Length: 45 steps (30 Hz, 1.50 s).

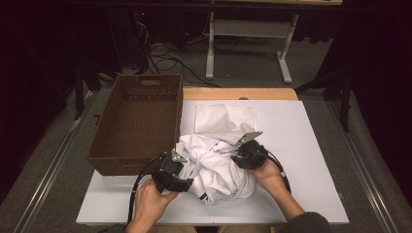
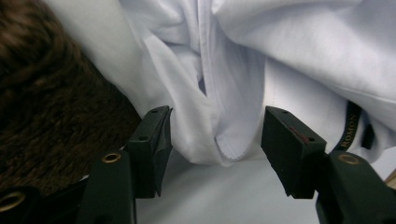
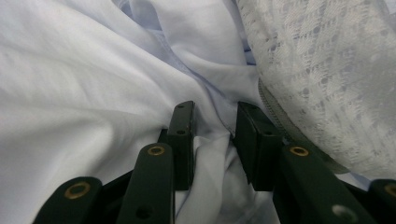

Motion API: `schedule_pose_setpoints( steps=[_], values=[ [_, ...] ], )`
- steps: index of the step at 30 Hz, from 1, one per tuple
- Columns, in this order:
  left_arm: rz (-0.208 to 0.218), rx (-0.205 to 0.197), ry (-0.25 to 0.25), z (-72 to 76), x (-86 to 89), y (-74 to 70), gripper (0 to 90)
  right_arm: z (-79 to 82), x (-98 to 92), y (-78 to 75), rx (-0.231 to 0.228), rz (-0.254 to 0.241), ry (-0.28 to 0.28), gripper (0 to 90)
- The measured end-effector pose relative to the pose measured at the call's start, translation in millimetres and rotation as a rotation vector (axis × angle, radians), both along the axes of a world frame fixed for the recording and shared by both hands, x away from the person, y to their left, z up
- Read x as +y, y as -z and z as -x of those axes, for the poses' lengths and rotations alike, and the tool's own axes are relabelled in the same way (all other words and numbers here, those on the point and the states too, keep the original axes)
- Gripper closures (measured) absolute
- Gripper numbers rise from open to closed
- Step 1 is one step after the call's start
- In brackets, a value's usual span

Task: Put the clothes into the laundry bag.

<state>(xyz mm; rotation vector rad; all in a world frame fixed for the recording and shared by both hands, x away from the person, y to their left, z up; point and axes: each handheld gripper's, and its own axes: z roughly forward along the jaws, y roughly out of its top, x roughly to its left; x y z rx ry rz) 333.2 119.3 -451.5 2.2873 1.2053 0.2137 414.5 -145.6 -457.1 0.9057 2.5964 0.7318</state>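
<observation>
A white shirt [image 1: 216, 167] lies crumpled in a heap on the white board [image 1: 301, 145], just to the right of the brown basket [image 1: 138, 121] and in front of a folded lacy cloth [image 1: 226, 119] that rests flat behind it. The basket looks empty, and the shirt shows no fold lines yet, only loose bunches and a dark neck label [image 2: 351, 128] turned outward. Judged from that, one garment seems folded and set down, while the work on the shirt is at its start: it has to be found by an edge, spread flat, folded, and probably put away.

The left gripper [image 1: 176, 170] sits at the heap's near-left side, next to the basket's front corner. In the left gripper view its jaws stand spread, with a hanging fold of the shirt [image 2: 224, 140] between them but the pads not pressing on it.

The right gripper [image 1: 248, 155] is at the heap's right side, the side away from the basket. In the right gripper view its jaws stand part way apart with a bunch of shirt cloth [image 3: 212, 154] pushed up between them; the cloth touches the inner faces, so it reads as a pinch on a thick wad, though how firm cannot be told. The lacy cloth's edge [image 3: 327, 93] lies just beside that jaw.
</observation>
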Motion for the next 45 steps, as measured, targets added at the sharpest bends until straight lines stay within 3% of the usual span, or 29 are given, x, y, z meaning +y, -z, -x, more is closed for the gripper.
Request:
schedule_pose_setpoints(
  steps=[13, 22, 25, 28, 29, 31, 36, 42, 45],
  values=[
    [-0.026, 0.02, -0.058, -2.3, 11.1, 8.1, 42.4, 0.5, -0.3, 0.3, -0.002, -0.007, 0.001, 68.4],
    [-0.019, -0.088, -0.045, -16.2, -10.8, 12.3, 53.8, 0.6, 0.1, 0.1, 0.003, -0.008, 0.005, 68.2],
    [-0.011, -0.115, -0.081, -23.0, -18.1, 14.0, 56.9, 0.5, -0.2, 0.2, 0.0, -0.011, 0.0, 68.0],
    [0.007, -0.134, -0.087, -23.9, -21.3, 14.8, 58.1, 0.6, -0.6, 0.3, 0.0, -0.014, 0.0, 68.0],
    [0.011, -0.145, -0.079, -22.6, -22.1, 14.8, 59.0, 0.4, -0.8, 0.2, 0.003, -0.016, 0.0, 68.0],
    [0.026, -0.177, -0.051, -18.8, -24.6, 13.0, 71.4, 0.1, -1.2, 0.1, 0.004, -0.019, -0.002, 68.0],
    [0.054, -0.201, 0.007, -14.9, -32.2, 7.9, 87.1, 1.1, -0.5, -0.5, 0.0, -0.017, -0.002, 68.1],
    [0.103, -0.234, 0.101, -15.0, -42.5, -3.5, 89.5, -0.1, -2.4, -1.0, 0.008, -0.034, 0.001, 68.1],
    [0.124, -0.265, 0.195, -13.6, -56.0, -10.5, 89.4, -0.7, -3.8, -1.7, 0.018, -0.052, 0.001, 69.2]
  ],
)
